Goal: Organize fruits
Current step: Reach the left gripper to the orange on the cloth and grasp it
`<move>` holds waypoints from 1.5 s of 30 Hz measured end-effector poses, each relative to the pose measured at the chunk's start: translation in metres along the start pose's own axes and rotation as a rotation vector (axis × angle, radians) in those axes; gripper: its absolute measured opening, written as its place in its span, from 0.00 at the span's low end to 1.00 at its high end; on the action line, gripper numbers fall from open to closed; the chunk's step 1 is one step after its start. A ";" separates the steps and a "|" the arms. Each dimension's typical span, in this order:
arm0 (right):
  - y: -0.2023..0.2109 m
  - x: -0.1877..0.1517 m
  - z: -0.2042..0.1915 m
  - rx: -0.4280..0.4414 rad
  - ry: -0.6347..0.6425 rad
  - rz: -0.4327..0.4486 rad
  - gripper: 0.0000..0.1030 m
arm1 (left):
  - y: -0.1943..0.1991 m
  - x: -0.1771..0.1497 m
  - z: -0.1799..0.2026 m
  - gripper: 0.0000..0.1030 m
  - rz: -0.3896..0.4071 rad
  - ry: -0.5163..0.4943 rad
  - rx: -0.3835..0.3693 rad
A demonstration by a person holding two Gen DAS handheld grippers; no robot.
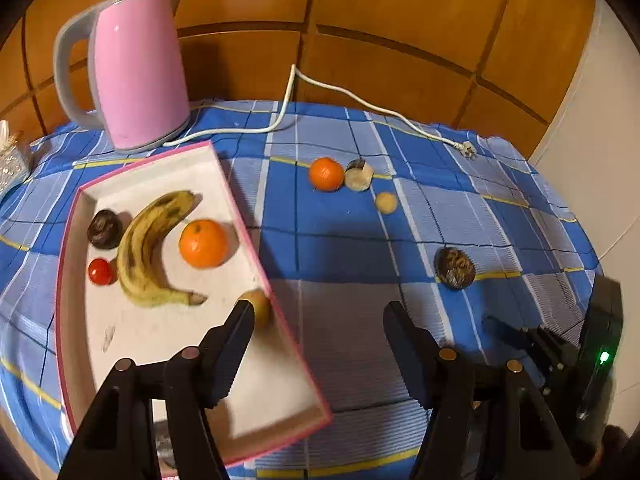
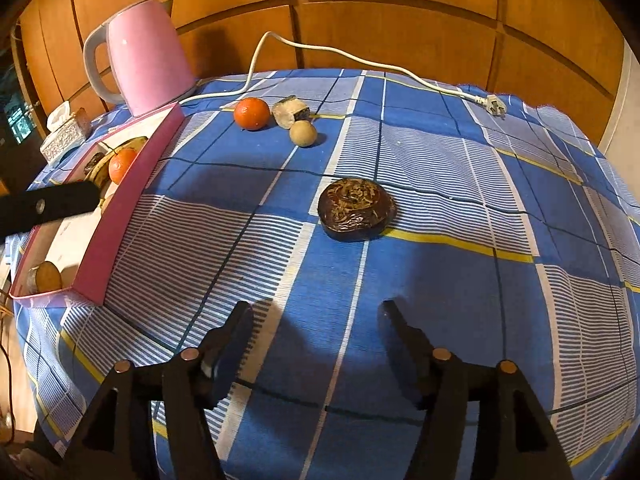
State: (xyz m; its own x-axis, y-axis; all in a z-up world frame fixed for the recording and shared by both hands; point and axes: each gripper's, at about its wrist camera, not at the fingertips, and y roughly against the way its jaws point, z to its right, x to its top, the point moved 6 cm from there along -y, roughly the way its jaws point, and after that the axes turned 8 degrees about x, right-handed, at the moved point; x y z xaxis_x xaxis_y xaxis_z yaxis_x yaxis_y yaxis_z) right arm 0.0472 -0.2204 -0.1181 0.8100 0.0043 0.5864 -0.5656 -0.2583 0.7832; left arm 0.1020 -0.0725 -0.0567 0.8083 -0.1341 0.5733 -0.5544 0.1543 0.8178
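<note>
Wood panelling backs a table under a blue checked cloth (image 2: 420, 152), and both grippers hang over its near edge, angled down.

Left gripper (image 1: 318, 308) stands with its jaws apart and nothing between them. Its left finger (image 1: 236, 332) lies over the near right part of a pink-rimmed tray (image 1: 276, 304), and the other finger is over bare cloth just outside the rim. Touching or just behind that left fingertip, inside the tray, sits a small yellowish fruit (image 1: 259, 306), partly hidden. Further ahead in the tray lie an orange (image 1: 203, 243), a spotted banana (image 1: 150, 252), a cherry tomato (image 1: 100, 271) and a dark round fruit (image 1: 105, 229). Beyond the tray's far corner stands a pink kettle (image 1: 138, 68), its white cord (image 1: 360, 100) trailing right across the cloth.

Right gripper (image 2: 316, 308) is likewise spread wide and empty, with only cloth under it. Straight ahead and slightly right, well clear of the fingertips, lies a dark brown wrinkled fruit (image 2: 356, 209). Further on, ahead and to the left, a second orange (image 2: 251, 113), a pale cut piece with dark skin (image 2: 289, 113) and a small tan round fruit (image 2: 303, 133) sit close together, the cut piece touching or nearly touching its neighbours. To the left is the tray's pink wall, with the left gripper's black finger reaching over it. Another brown item (image 2: 47, 277) rests in the tray's near corner; what it is cannot be told.
</note>
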 end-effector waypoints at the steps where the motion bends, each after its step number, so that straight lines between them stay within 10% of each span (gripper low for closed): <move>1: 0.000 0.000 0.000 0.001 0.000 0.004 0.65 | -0.001 0.003 0.001 0.66 0.000 0.002 -0.006; 16: 0.001 -0.003 -0.001 0.010 0.013 0.028 0.66 | -0.050 0.072 0.013 0.44 -0.024 -0.017 -0.034; 45: -0.002 -0.001 -0.004 0.024 0.048 0.010 0.70 | -0.160 0.115 0.037 0.38 -0.139 -0.117 -0.026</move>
State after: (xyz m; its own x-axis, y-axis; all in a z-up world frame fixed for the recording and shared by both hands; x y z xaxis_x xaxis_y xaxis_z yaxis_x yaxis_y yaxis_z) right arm 0.0468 -0.2159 -0.1189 0.7960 0.0475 0.6034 -0.5689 -0.2816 0.7727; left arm 0.2758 -0.1492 -0.1195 0.8476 -0.2684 0.4577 -0.4321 0.1516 0.8890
